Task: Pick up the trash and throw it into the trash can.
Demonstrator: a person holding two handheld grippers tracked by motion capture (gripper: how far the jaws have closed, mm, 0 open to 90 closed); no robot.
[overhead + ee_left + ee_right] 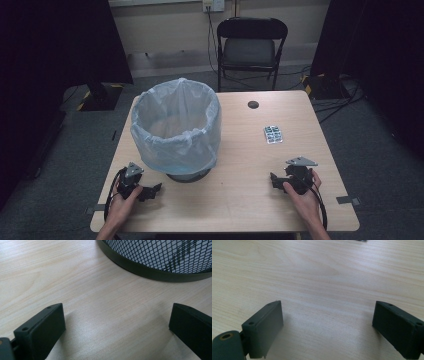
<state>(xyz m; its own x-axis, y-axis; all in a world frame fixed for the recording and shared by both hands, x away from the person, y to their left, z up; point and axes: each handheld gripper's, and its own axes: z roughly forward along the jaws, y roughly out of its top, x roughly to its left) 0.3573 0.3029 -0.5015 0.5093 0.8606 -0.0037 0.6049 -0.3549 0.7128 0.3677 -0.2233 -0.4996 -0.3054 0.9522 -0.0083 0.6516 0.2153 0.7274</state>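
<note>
A black mesh bin lined with a pale blue bag stands on the left half of the wooden table; its base rim shows close ahead in the left gripper view. A blister pack of pills lies flat on the table's right side. My left gripper rests near the front left edge, just short of the bin, jaws wide apart over bare wood. My right gripper rests near the front right, below the pack, also open with nothing between its jaws.
A small dark round hole cover sits near the table's far edge. Behind the table stands a black folding chair. Tape tabs mark the front corners. Dark curtains flank both sides.
</note>
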